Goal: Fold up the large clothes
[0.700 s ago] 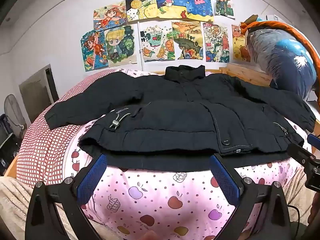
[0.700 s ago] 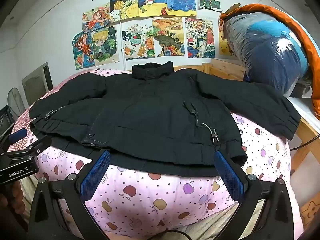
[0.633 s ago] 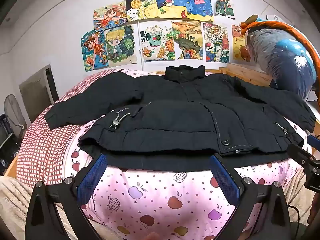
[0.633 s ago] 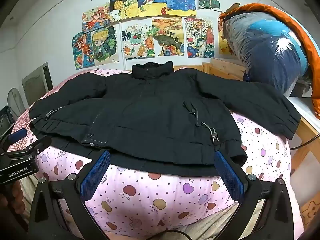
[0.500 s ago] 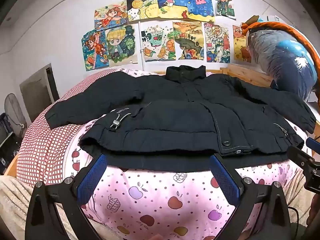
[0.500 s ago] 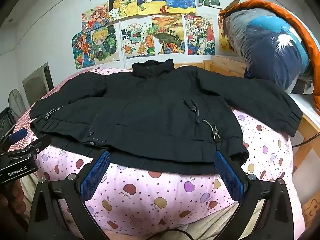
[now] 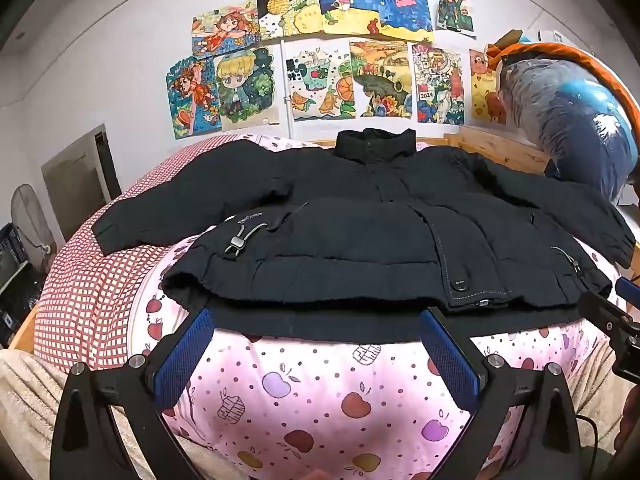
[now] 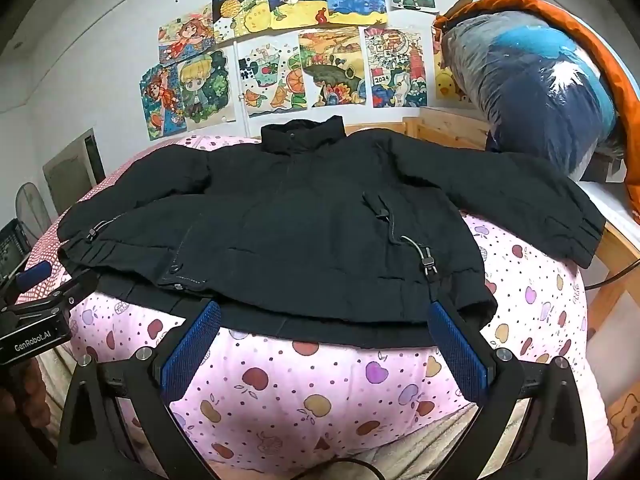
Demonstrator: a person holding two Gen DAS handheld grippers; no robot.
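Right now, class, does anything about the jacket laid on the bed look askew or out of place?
Nothing major. The black jacket lies spread front-up on the apple-print quilt, sleeves out. Only its hem is uneven: a lower layer pokes out beneath the front edge.

White wall [image 7: 100, 80] with colourful drawings [image 7: 320, 80]; wooden bed frame [image 8: 444, 130]; pink apple-print bedding [image 7: 320, 392].

Colourful drawings [image 7: 320, 52] fill the upper centre wall; a plastic-wrapped bundle [image 8: 532, 92] sits upper right — pink apple-print quilt [image 7: 320, 392] below, red-checked sheet [image 7: 84, 280] at left.
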